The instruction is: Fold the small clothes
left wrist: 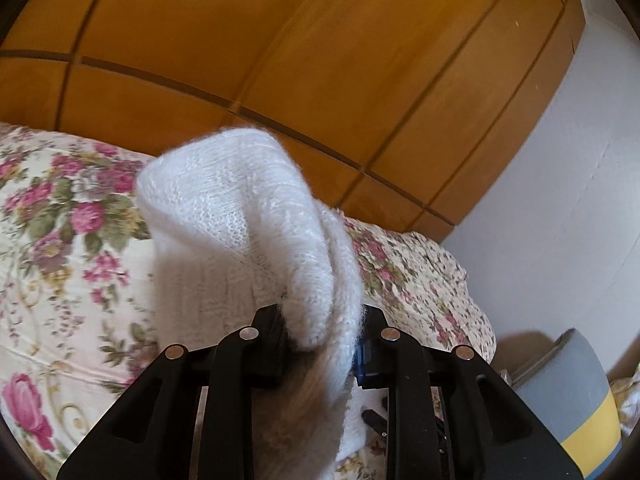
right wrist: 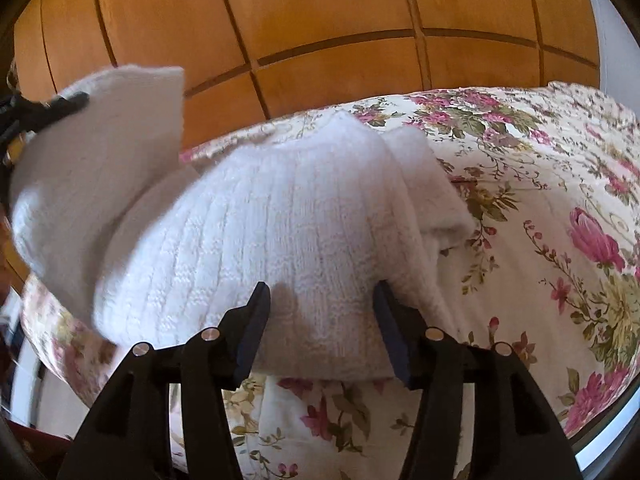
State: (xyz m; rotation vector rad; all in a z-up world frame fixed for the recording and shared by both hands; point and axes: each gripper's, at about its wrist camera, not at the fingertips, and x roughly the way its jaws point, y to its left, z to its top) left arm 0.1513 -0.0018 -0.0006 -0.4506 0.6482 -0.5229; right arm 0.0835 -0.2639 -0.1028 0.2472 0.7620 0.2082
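Note:
A white knitted garment (right wrist: 280, 232) lies on the floral bedspread (right wrist: 540, 240). My left gripper (left wrist: 324, 332) is shut on a fold of it (left wrist: 248, 220) and holds that part lifted above the bed. In the right wrist view this lifted flap (right wrist: 100, 168) rises at the left, with the left gripper's fingers (right wrist: 64, 106) on it. My right gripper (right wrist: 322, 300) is open, its jaws wide apart on either side of the garment's near ribbed edge, low over the bed.
A wooden wardrobe (left wrist: 280, 60) stands behind the bed. A white wall (left wrist: 560, 220) is at the right. A grey and yellow container (left wrist: 576, 408) stands beside the bed's edge (left wrist: 472, 312).

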